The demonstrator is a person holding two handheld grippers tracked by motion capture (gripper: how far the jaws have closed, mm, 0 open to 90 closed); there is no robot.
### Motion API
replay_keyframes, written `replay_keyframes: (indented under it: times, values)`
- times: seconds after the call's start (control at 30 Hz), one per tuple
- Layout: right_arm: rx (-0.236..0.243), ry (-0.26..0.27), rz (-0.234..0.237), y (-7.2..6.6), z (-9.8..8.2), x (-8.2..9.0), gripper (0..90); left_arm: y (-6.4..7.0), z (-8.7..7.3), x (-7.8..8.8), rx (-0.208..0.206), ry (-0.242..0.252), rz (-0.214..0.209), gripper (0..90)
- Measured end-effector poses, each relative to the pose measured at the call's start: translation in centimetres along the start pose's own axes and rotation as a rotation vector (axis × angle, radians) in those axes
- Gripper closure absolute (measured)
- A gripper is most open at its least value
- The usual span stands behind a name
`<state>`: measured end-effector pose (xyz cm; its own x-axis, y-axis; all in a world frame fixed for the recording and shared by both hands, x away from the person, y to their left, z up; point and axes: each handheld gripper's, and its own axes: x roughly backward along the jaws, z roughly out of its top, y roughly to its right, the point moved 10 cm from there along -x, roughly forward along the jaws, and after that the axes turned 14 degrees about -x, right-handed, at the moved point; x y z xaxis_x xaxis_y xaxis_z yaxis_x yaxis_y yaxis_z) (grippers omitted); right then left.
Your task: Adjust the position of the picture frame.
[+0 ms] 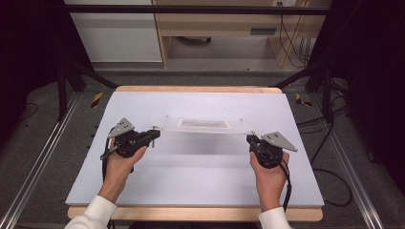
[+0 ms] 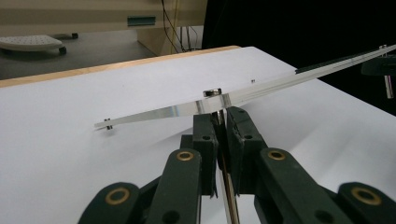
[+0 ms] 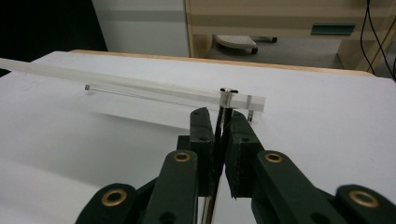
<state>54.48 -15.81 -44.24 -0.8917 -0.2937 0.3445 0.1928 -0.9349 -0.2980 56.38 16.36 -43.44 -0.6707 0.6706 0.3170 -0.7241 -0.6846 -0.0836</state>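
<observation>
The desk, under a pale sheet, spreads below both hands. Between the two hand-held grippers a clear acrylic plate hangs off the surface, casting a shadow beneath. The left hand-held gripper has its jaws pressed together on a metal standoff post under the plate's corner; the right hand-held gripper pinches a matching post at the opposite end. This looks like the carrying step, mid-lift. The next move likely calls for both hands travelling together, level, so the plate neither twists nor slips.
</observation>
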Motion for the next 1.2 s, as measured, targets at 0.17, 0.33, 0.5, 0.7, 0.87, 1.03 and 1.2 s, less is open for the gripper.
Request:
replay_keyframes:
  times: [0.17,0.33,0.5,0.7,0.87,1.03,1.2]
  values:
    - [0.006,-0.002,0.002,-0.1,-0.2,0.1,82.7,0.1,-0.6,0.1,-0.006,-0.016,0.006,81.6]
    - [0.011,-0.005,0.004,-0.3,-0.6,0.2,82.7,0.3,-1.0,0.3,-0.009,-0.020,0.013,81.7]
    - [0.009,-0.009,0.010,-0.2,-1.0,0.4,82.8,0.6,-1.3,0.4,-0.016,-0.027,0.011,81.8]
    - [0.009,-0.017,0.015,0.0,-1.6,0.5,82.9,0.9,-1.7,0.5,-0.009,-0.027,0.009,82.2]
    - [0.013,-0.036,0.022,0.1,-2.3,0.7,83.0,1.4,-2.6,0.7,0.009,-0.036,0.007,82.8]
    - [0.012,-0.057,0.032,0.3,-3.2,0.8,83.4,1.9,-3.7,0.8,0.026,-0.049,0.004,83.6]
    - [-0.003,-0.074,0.036,0.5,-4.2,0.9,84.1,2.4,-4.7,0.8,0.036,-0.068,0.005,84.1]
